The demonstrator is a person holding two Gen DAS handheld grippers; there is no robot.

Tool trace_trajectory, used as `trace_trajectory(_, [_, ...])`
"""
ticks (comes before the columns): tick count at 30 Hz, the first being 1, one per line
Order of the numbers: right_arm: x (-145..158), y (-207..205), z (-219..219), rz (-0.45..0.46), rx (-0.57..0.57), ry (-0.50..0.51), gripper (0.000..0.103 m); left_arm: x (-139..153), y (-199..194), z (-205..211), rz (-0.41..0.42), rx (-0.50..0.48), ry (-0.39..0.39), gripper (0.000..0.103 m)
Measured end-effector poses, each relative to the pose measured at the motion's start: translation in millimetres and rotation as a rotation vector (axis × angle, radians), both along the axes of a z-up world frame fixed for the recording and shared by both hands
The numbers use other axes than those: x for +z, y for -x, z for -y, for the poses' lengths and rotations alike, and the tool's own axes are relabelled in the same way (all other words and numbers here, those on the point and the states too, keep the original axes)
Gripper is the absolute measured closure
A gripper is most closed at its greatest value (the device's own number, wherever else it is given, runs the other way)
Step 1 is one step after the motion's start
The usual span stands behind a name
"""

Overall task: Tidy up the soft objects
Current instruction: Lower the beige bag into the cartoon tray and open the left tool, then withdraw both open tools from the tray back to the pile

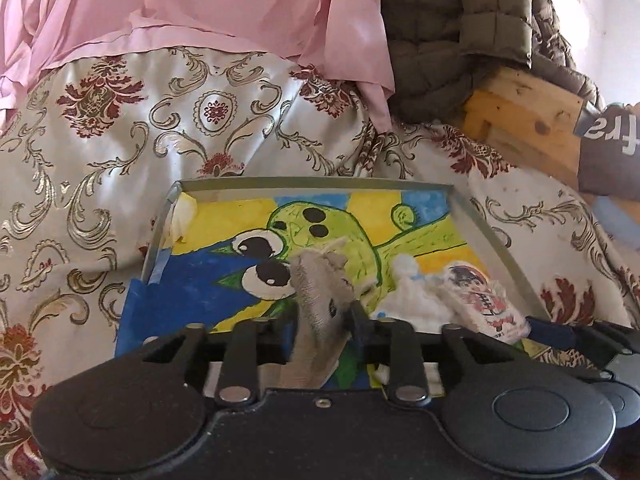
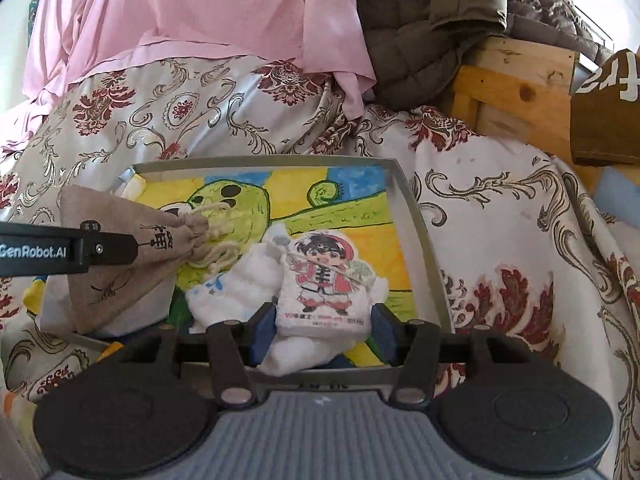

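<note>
Bed covered by a cream satin bedspread with dark red and gold scrollwork; pink cloth heaped at 11 o'clock, olive quilted jacket at 1 o'clock over a wooden frame.

Grey metal tray lies on the bedspread at centre, its floor lined with a painted green cartoon drawing on yellow and blue.

Beige drawstring pouch sits over the tray's 9 o'clock edge, cord end toward the tray middle. Left claw: jaws partly apart, pouch between them; whether the pads press it, cannot tell.

White soft bundle in the tray at 6 o'clock, touching the pouch cords.

White tissue pack printed with a red-jacketed cartoon boy rests on the bundle. Right claw: blue pads fairly wide, one either side of the pack's near end; a narrow gap shows at each side, no grip.
</note>
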State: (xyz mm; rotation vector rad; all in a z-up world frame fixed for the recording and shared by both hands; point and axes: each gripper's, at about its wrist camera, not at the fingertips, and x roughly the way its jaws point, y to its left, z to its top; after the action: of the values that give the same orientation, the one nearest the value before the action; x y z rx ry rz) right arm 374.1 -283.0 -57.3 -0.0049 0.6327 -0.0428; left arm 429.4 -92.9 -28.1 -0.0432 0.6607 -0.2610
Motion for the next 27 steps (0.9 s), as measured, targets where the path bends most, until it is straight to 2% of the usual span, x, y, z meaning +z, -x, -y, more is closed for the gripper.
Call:
trace_trajectory(4, [2,3,3,0.003,-0.010,-0.014,0.034,4,6,0,0.015,0.026,-0.037,0.042])
trace_trajectory(6, [5,7,4,0.012,-0.019,-0.019,0.030,8,10,-2,0.027,0.042,-0.055,0.035])
trace_trajectory(11, [22,24,9,0.062,-0.037,-0.042,0.022,22,24,-8,0.049,0.057,-0.077,0.030])
trace_trajectory(16, [50,53,13,0.133,-0.057,-0.077,0.014,42,50,-16,0.095,0.072,-0.033,0.021])
trace_trajectory(27, [98,147,10,0.277,-0.066,-0.111,0.001,86,140,-33,0.198,0.071,0.038,0.006])
